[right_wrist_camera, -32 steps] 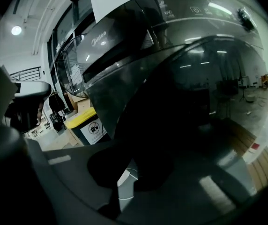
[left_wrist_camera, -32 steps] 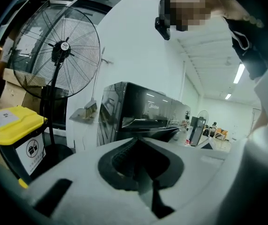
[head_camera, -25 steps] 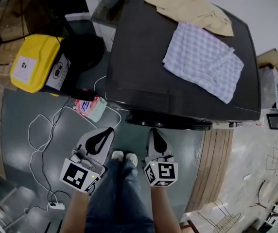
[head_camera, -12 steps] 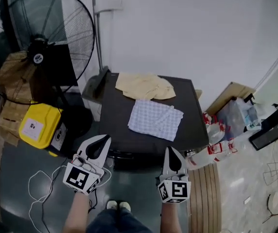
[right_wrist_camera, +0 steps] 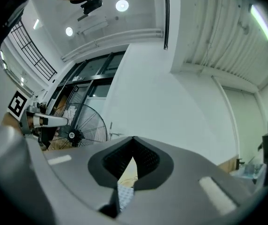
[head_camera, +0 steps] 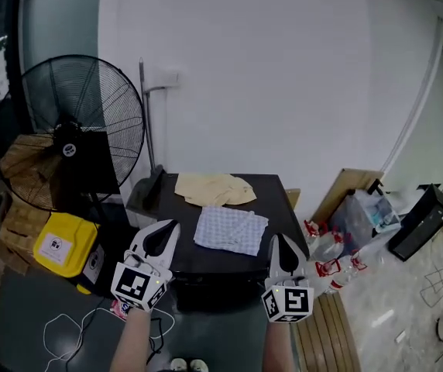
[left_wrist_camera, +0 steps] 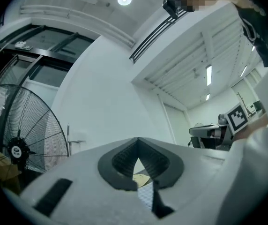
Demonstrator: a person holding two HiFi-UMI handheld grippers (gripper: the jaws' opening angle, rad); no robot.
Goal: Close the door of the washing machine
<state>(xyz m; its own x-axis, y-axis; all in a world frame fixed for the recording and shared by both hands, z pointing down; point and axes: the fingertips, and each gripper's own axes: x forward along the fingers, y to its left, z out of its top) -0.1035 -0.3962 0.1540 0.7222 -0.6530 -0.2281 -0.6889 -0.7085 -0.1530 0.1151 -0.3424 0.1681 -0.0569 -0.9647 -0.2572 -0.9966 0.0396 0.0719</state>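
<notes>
- Both pairs of jaws are closed tip to tip with nothing between them. In the left gripper view, the left gripper [left_wrist_camera: 137,142] shows only a sliver of gap behind its pads. The right gripper [right_wrist_camera: 134,139] shows the same in its own view.
- Both point slightly upward at the white wall, not at any part of the machine.
- From the head view, the left gripper [head_camera: 167,231] hangs over the front-left corner of the washing machine [head_camera: 277,204]. The right gripper [head_camera: 278,246] is over the front-right corner, so neither is clearly nearer.
- The machine sits ahead of and below the jaws. Its front edge runs left to right between the two grippers, and its front face [head_camera: 214,294] turns toward the person.
- That front is a dark band seen from steeply above, so the door cannot be made out. Nothing swings out toward the person, so it looks likely to be shut already, but that's a judgement.
- If it does need a push, the jaws would have to drop down in front of the machine.
- On its lid lie a beige cloth [head_camera: 214,188] and a checked cloth [head_camera: 231,229], side by side and touching.
- Further out, a big fan [head_camera: 74,130] stands to the left and a yellow box [head_camera: 65,244] sits on the floor beside it.
</notes>
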